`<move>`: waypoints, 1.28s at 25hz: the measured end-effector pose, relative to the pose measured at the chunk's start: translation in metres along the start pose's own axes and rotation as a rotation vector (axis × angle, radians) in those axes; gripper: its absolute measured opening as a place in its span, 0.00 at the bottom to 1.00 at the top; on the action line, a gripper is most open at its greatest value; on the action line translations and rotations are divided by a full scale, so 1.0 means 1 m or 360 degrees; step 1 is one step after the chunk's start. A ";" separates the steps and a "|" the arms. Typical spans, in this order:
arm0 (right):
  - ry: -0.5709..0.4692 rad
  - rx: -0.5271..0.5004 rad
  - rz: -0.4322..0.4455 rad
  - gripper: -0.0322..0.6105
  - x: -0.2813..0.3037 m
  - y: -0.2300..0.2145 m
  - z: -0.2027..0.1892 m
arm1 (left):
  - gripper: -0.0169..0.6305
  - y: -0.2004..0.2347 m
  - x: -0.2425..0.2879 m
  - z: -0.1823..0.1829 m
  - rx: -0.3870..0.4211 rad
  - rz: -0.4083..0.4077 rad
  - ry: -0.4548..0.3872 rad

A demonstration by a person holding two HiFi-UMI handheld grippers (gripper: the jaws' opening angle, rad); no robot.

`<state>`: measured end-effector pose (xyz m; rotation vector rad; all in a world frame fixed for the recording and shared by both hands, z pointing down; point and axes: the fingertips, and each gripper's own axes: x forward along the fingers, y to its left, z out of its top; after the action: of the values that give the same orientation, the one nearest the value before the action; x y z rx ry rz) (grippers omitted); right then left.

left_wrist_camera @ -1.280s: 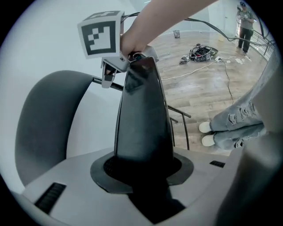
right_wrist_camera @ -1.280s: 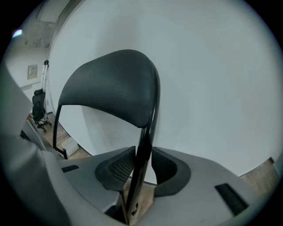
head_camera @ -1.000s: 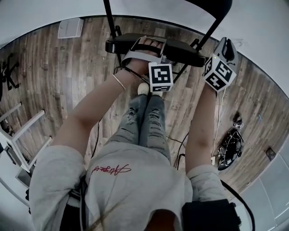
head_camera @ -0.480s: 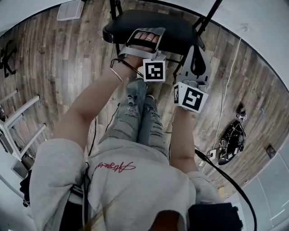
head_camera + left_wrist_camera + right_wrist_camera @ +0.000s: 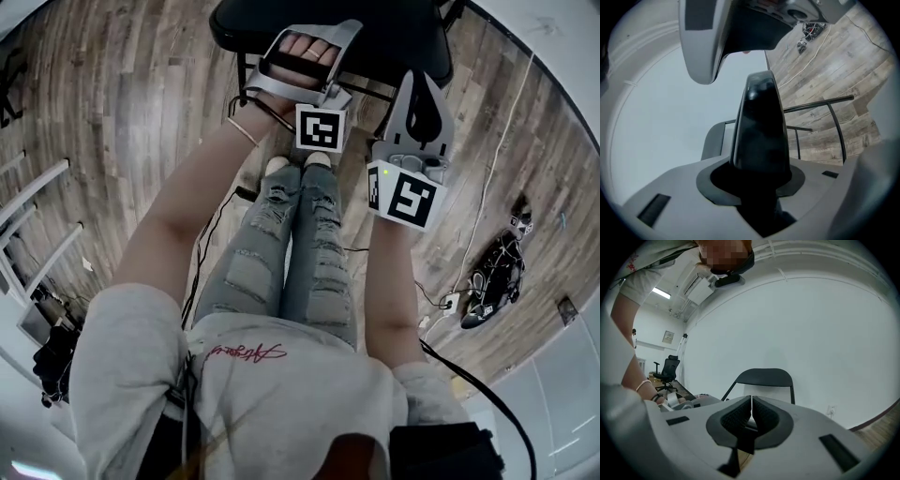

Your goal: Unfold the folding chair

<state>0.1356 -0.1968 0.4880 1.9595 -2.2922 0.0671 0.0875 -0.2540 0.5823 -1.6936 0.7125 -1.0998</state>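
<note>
- A person stands over a black folding chair (image 5: 375, 28), seen from above. Its chair seat (image 5: 394, 37) lies at the top edge of the head view, just beyond the person's shoes (image 5: 295, 164).
- The left gripper (image 5: 759, 159) is clamped on the near edge of the chair seat, and the dark edge fills the gap between its jaws.
- The right gripper (image 5: 751, 412) sits just beside the chair seat's near edge. Its jaws are pressed together with nothing between them, and it points toward the backrest (image 5: 761, 377).
- Risk: only one gripper grips the chair seat, and only at its edge. A pull or twist could make the smooth edge slide out of the jaws.
- Risk: the shoes are close under the chair seat's near edge. If the chair tips or the frame shifts, it could strike the feet.
- Risk: if the chair seat is not pushed fully down, the chair may not lock open.
- Hidden: most of the frame is cut off above the chair seat in the head view, so how far the chair is opened cannot be judged.
- Hidden: in the head view, a hand and the handle cover the left gripper's jaws.
- Hard to make out: thin black frame tubes (image 5: 834, 122) beyond the chair seat; which part of the chair they are is unclear.
</note>
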 end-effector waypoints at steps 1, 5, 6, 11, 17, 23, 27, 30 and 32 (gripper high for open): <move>-0.0004 0.0006 0.0001 0.09 -0.006 0.006 -0.005 | 0.30 -0.006 -0.006 0.000 0.0003 0.0032 0.0000; -0.0008 0.0003 -0.0009 0.09 -0.030 0.024 -0.031 | 0.31 -0.024 -0.023 0.001 0.0013 0.0141 0.0005; -0.0011 0.0007 -0.0013 0.09 -0.036 0.027 -0.039 | 0.31 -0.026 -0.025 0.001 0.0021 0.0173 0.0003; -0.0031 0.0025 -0.0062 0.09 -0.066 0.042 -0.075 | 0.30 -0.035 -0.037 0.006 0.0045 0.0318 -0.0031; -0.0056 0.0047 -0.0092 0.09 -0.112 0.067 -0.092 | 0.30 -0.066 -0.075 0.011 0.0070 0.0388 -0.0037; -0.0101 0.0015 -0.0055 0.09 -0.150 0.084 -0.105 | 0.34 -0.103 -0.106 0.017 0.0072 0.0453 -0.0009; -0.0123 -0.0011 -0.0051 0.09 -0.166 0.086 -0.131 | 0.34 -0.119 -0.123 0.024 0.0079 0.0529 -0.0021; -0.0138 -0.0001 -0.0041 0.09 -0.176 0.089 -0.154 | 0.35 -0.140 -0.139 0.023 0.0081 0.0577 -0.0021; -0.0115 0.0006 -0.0007 0.09 -0.185 0.097 -0.171 | 0.36 -0.162 -0.150 0.022 0.0078 0.0567 -0.0006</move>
<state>0.0796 0.0200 0.6392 2.0005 -2.3336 0.0003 0.0391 -0.0592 0.6782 -1.4563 0.9354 -0.8557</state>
